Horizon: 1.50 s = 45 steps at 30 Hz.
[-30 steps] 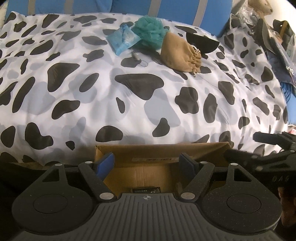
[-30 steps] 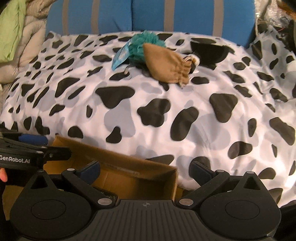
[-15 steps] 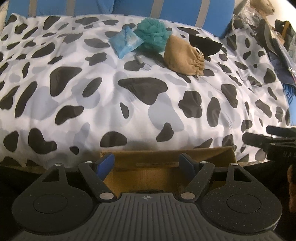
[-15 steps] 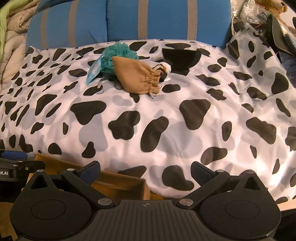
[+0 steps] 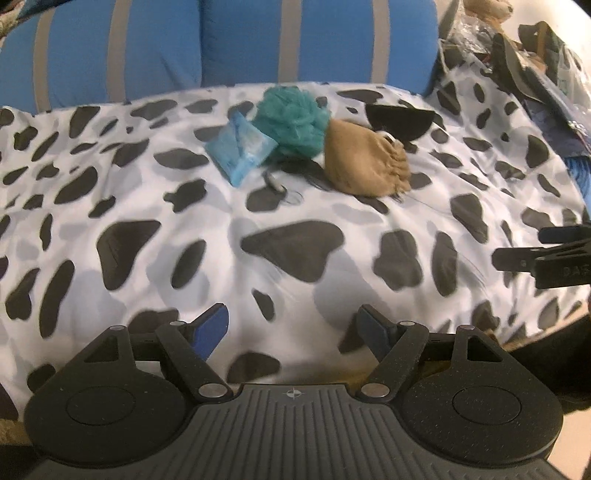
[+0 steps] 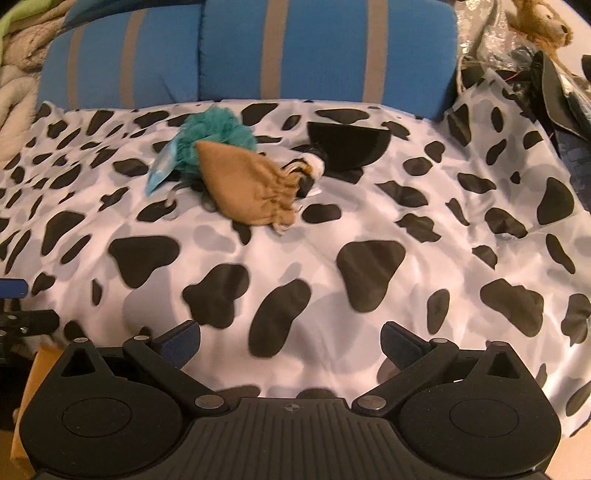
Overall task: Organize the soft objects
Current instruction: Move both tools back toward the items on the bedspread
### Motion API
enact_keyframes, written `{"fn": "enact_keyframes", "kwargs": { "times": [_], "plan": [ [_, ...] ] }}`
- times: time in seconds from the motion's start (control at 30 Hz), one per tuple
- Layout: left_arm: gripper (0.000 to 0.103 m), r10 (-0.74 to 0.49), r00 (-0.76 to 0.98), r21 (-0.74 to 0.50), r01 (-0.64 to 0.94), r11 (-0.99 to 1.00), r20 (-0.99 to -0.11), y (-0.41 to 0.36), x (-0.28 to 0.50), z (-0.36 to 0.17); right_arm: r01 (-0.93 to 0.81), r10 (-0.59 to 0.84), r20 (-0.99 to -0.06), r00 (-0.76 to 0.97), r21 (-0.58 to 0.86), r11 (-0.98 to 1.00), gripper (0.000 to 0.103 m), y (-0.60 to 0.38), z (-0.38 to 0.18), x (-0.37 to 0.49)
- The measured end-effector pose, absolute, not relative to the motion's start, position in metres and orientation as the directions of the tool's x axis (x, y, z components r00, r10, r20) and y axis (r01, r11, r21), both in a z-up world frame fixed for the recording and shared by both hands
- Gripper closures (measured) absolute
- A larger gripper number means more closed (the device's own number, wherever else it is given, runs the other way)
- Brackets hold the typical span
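Note:
A tan drawstring pouch (image 5: 365, 162) (image 6: 247, 188), a teal mesh puff (image 5: 291, 122) (image 6: 218, 136) and a light blue packet (image 5: 240, 147) (image 6: 160, 168) lie bunched together at the far side of a cow-print bedspread (image 5: 295, 251) (image 6: 369, 236). A small black, white and orange soft item (image 6: 308, 173) lies by the pouch's mouth. My left gripper (image 5: 293, 326) is open and empty, well short of them. My right gripper (image 6: 290, 341) is open and empty too, also short of them; it shows at the right edge of the left wrist view (image 5: 550, 254).
A black bowl-like object (image 5: 399, 122) (image 6: 349, 144) sits behind the pouch. Blue striped cushions (image 6: 295, 51) back the bed. Clutter with a plush toy (image 6: 539, 22) is at the far right. A cardboard box edge (image 6: 26, 398) shows at the lower left of the right wrist view.
Both grippers have moved forward and up over the bed towards the soft objects. The cardboard box has dropped out of the left wrist view and nearly out of the right.

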State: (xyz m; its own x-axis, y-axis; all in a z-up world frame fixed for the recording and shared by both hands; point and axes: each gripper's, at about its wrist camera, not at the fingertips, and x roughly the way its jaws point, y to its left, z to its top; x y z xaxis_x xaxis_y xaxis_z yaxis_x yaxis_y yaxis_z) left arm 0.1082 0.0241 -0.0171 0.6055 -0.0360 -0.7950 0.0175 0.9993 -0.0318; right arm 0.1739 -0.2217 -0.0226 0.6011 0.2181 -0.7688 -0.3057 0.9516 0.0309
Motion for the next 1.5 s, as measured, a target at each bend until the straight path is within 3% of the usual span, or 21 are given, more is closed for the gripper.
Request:
{"fn": "enact_keyframes", "kwargs": {
  "times": [0.17,0.6,1.27,1.5],
  "plan": [
    [0.027,-0.029,0.623,-0.052,-0.019,0.998,-0.782,0.036,0.123,-0.016,-0.302,0.219,-0.741,0.634,0.022,0.953,0.0,-0.223,-0.024,0.185],
    [0.027,-0.016,0.655,-0.017,0.004,1.0,-0.756,0.048,0.163,-0.02,-0.512,0.307,-0.7,0.645,-0.098,0.853,0.0,-0.185,-0.024,0.2],
    [0.027,-0.019,0.665,-0.043,-0.02,0.999,-0.746,0.064,0.213,-0.018,-0.521,0.352,-0.685,0.637,-0.047,0.852,0.001,-0.174,-0.035,0.269],
    [0.027,-0.025,0.652,-0.05,-0.02,0.999,-0.758,0.062,0.22,-0.017,-0.572,0.364,-0.663,0.654,-0.119,0.812,0.001,-0.163,-0.036,0.29]
  ]
}}
